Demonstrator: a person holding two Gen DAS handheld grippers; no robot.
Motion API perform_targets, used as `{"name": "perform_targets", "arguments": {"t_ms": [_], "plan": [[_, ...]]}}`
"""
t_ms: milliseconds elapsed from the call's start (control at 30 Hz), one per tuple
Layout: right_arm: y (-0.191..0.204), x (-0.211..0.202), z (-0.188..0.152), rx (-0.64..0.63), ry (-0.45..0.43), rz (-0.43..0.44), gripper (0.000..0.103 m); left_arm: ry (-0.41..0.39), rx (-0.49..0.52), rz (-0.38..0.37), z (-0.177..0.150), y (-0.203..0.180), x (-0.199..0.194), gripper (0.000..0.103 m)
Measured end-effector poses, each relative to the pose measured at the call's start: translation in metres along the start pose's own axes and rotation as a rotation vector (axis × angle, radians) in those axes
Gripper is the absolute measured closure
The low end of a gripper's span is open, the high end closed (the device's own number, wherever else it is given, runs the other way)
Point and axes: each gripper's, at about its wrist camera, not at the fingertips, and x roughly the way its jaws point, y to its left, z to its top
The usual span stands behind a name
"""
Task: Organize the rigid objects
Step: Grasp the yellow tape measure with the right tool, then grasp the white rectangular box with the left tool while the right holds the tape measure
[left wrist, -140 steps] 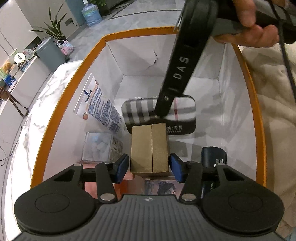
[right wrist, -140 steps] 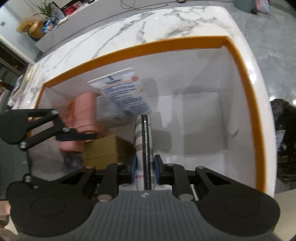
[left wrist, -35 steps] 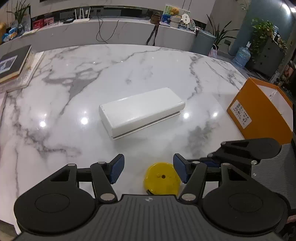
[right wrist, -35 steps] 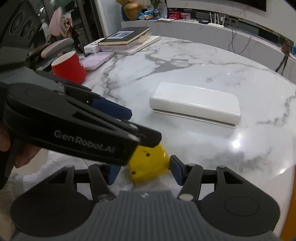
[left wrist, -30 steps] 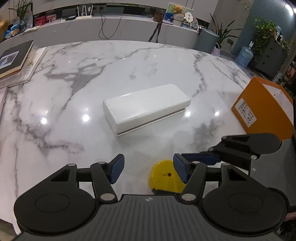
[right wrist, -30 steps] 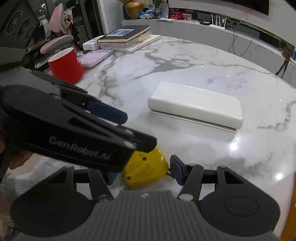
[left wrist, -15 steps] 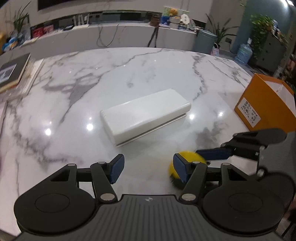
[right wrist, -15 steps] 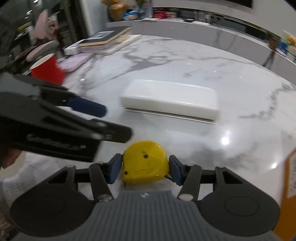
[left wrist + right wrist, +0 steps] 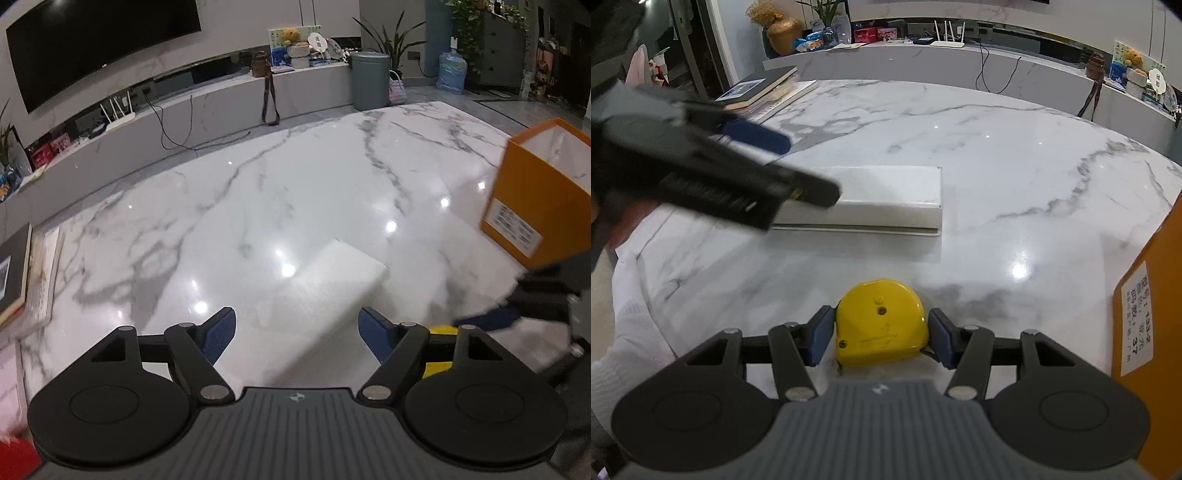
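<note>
A yellow tape measure [image 9: 882, 322] sits between the blue pads of my right gripper [image 9: 882, 338], which is shut on it above the marble table [image 9: 997, 155]. In the left wrist view only a sliver of the tape measure [image 9: 439, 347] shows behind my right finger. My left gripper [image 9: 297, 334] is open and empty, over the near end of a long white box [image 9: 325, 291]. The white box [image 9: 886, 197] lies flat mid-table. The left gripper [image 9: 713, 173] crosses the right wrist view at left, blurred. The orange box [image 9: 546, 192] stands at right.
The orange box's labelled wall [image 9: 1145, 314] is close on the right in the right wrist view. A stack of books [image 9: 764, 88] lies at the far left corner of the table, and also shows in the left wrist view [image 9: 22, 273]. A red object [image 9: 14, 458] is at bottom left.
My right gripper has closed on the yellow tape measure and turned towards the orange box. My left gripper has swung left and tilted up over the white box, still open.
</note>
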Motion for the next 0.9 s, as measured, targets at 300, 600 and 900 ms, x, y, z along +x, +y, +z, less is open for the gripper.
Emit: {"name": "perform_targets", "arguments": {"t_ms": [300,600,900], "plan": [[0.000,0.002,-0.008,-0.036,-0.035,-0.025,0.047,0.051,0.053,-0.039,0.003,-0.002,0.037,0.011],[-0.002,0.001,-0.011,-0.038,-0.058,-0.021,0.047,0.059,0.047,-0.041,0.005,-0.003,0.047,0.010],[-0.008,-0.002,-0.010,0.008,-0.060,-0.009,0.047,0.131,0.079,-0.042,0.011,-0.015,0.040,0.010]]}}
